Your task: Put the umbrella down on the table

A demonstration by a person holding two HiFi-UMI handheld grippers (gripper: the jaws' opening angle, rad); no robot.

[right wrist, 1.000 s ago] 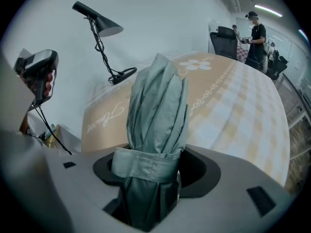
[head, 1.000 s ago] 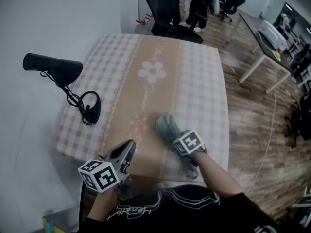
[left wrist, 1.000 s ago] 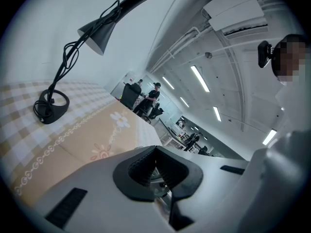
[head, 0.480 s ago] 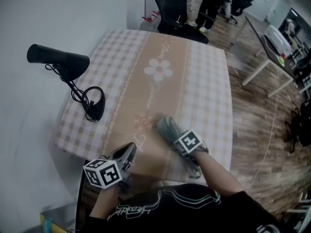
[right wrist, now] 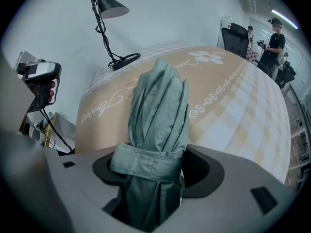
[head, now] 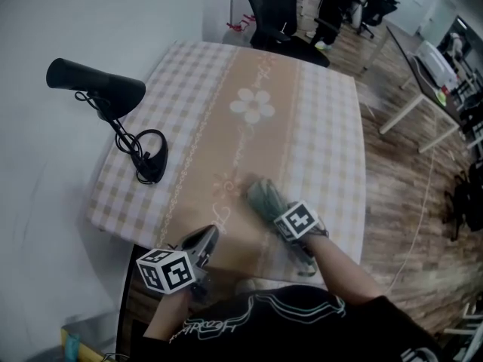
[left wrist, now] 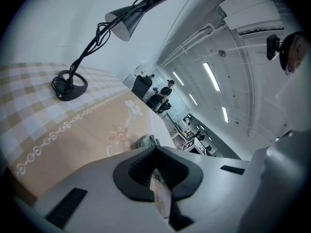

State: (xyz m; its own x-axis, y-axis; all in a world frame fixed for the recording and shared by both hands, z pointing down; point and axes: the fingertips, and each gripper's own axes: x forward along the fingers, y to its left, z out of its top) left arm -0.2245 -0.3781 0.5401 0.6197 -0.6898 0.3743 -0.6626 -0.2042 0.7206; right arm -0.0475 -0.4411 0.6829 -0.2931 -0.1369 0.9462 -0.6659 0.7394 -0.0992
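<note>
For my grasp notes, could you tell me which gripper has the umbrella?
The right gripper: the folded green umbrella is clamped between its jaws. The left gripper has its jaws together, with no umbrella there.

Table: middle strip and far half bare, open for a pass. Left edge obstructed by desk lamp, with its base and coiled cord on the cloth. Near right corner taken by folded umbrella. Office chair close behind the far edge.
</note>
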